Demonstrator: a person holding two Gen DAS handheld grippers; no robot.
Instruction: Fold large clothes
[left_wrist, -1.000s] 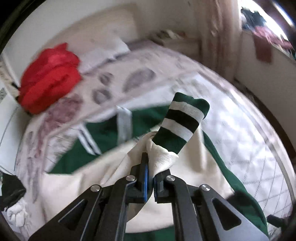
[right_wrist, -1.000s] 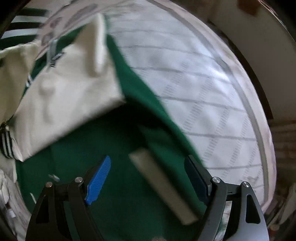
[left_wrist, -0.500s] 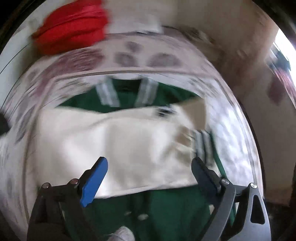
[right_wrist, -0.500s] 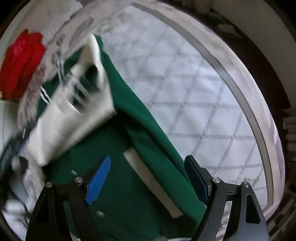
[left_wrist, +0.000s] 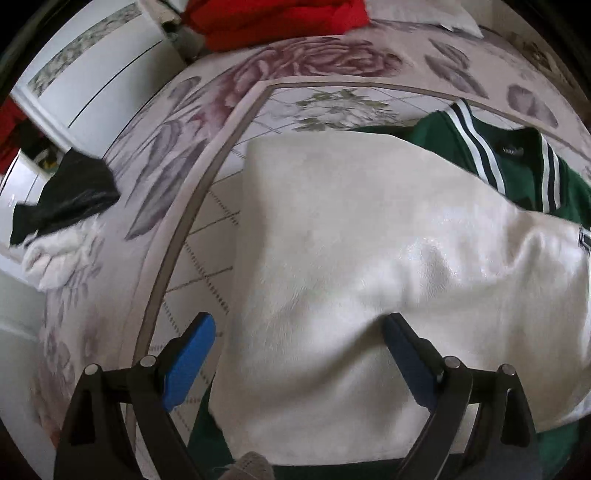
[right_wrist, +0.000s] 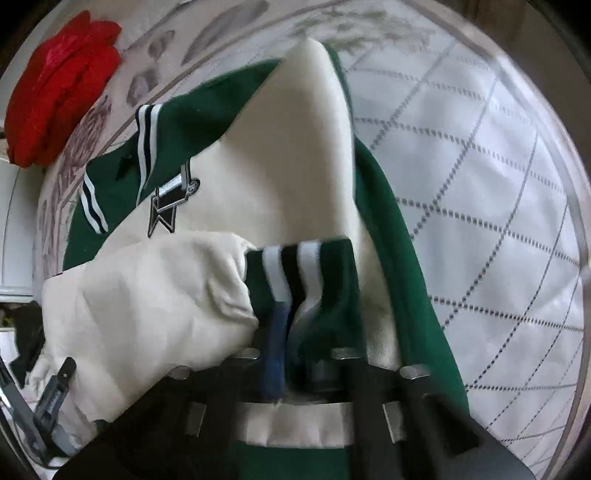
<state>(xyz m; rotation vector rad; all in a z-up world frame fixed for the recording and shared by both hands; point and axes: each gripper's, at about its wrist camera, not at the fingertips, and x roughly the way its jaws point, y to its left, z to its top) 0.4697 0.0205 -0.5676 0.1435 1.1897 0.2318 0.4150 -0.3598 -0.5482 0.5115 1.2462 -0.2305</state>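
Observation:
A green jacket with cream sleeves and a striped collar (left_wrist: 480, 147) lies spread on the bed. In the left wrist view a cream sleeve (left_wrist: 369, 258) lies flat across it. My left gripper (left_wrist: 297, 328) hovers open just above that sleeve's near edge, with nothing pinched. In the right wrist view my right gripper (right_wrist: 288, 325) is shut on the green cuff with white and black stripes (right_wrist: 295, 269) at the end of the folded cream sleeve (right_wrist: 147, 295). The other cream sleeve (right_wrist: 295, 147) lies folded beneath it. A star logo (right_wrist: 166, 206) shows on the chest.
The bedspread (right_wrist: 480, 184) has a diamond quilt pattern with a floral border (left_wrist: 314, 62). A red garment (left_wrist: 277, 18) is piled at the head of the bed. A black garment (left_wrist: 66, 199) and a white fluffy item (left_wrist: 55, 254) lie at the left edge by white furniture (left_wrist: 92, 74).
The left gripper let go of the striped cuff, opened and swung left over the cream sleeve. The right gripper moved from above the green body and shut on the cuff.

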